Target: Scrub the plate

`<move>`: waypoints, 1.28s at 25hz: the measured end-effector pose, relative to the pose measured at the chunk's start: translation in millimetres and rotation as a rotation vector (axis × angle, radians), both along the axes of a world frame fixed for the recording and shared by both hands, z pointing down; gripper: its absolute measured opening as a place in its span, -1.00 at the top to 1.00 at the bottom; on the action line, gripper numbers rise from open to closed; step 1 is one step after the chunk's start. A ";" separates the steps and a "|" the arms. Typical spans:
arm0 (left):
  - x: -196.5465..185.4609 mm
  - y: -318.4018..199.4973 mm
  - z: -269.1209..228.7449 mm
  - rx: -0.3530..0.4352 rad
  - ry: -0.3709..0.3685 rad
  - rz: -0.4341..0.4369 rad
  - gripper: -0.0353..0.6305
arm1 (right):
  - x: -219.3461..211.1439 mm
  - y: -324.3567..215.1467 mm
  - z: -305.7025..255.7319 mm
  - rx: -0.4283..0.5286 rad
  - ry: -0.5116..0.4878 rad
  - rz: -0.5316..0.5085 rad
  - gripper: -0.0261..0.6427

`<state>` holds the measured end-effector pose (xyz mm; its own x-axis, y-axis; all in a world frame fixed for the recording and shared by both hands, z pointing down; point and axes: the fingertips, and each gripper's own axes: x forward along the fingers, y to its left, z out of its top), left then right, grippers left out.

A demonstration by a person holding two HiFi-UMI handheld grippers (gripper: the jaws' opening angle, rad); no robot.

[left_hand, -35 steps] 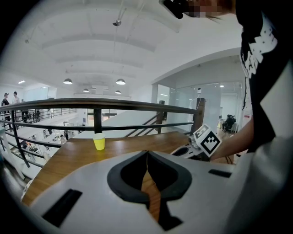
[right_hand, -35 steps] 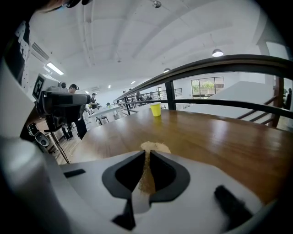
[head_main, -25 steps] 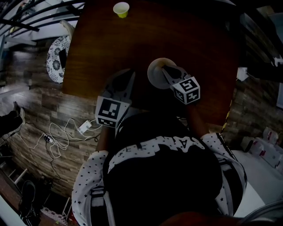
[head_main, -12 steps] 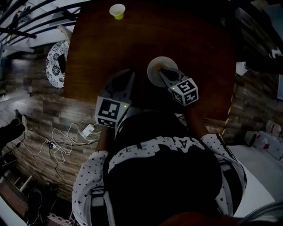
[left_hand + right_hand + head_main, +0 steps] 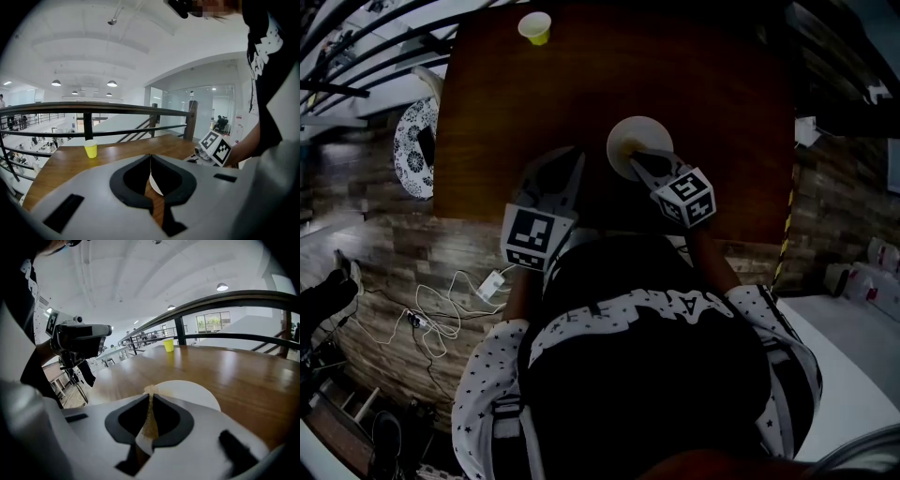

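Right gripper (image 5: 150,395) clenching tan pad (image 5: 149,420), touching plate (image 5: 190,391) at 6 o'clock rim. Left gripper (image 5: 150,157) pinched empty, hovering at plate's 9. Scrubbing seemingly underway, unfinished.

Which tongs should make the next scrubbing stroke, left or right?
Right. The right tongs are shut on a tan pad with their tips over the white plate; the left tongs are shut, empty, off to its side.

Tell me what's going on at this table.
A person works with two handheld grippers at a wooden table. The right gripper is shut on a thin tan scrubbing pad at the near edge of the white plate. The left gripper is shut and empty, left of the plate. A yellow cup stands far back.
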<state>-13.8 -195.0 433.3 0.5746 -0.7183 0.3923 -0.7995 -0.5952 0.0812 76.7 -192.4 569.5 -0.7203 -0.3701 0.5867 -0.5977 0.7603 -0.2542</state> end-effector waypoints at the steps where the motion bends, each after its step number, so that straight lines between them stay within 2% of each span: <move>1: 1.1 -0.4 -0.3 0.001 0.000 0.003 0.85 | 0.3 1.7 0.6 -0.003 0.000 -0.002 0.79; 32: 19.6 8.8 -1.3 0.007 0.012 0.049 0.85 | -7.3 36.1 -3.5 -0.038 -0.052 -0.084 0.79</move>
<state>5.8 -186.2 432.0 0.6135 -0.6919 0.3806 -0.7685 -0.6341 0.0860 69.5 -156.2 565.9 -0.7775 -0.2856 0.5603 -0.5178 0.7964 -0.3125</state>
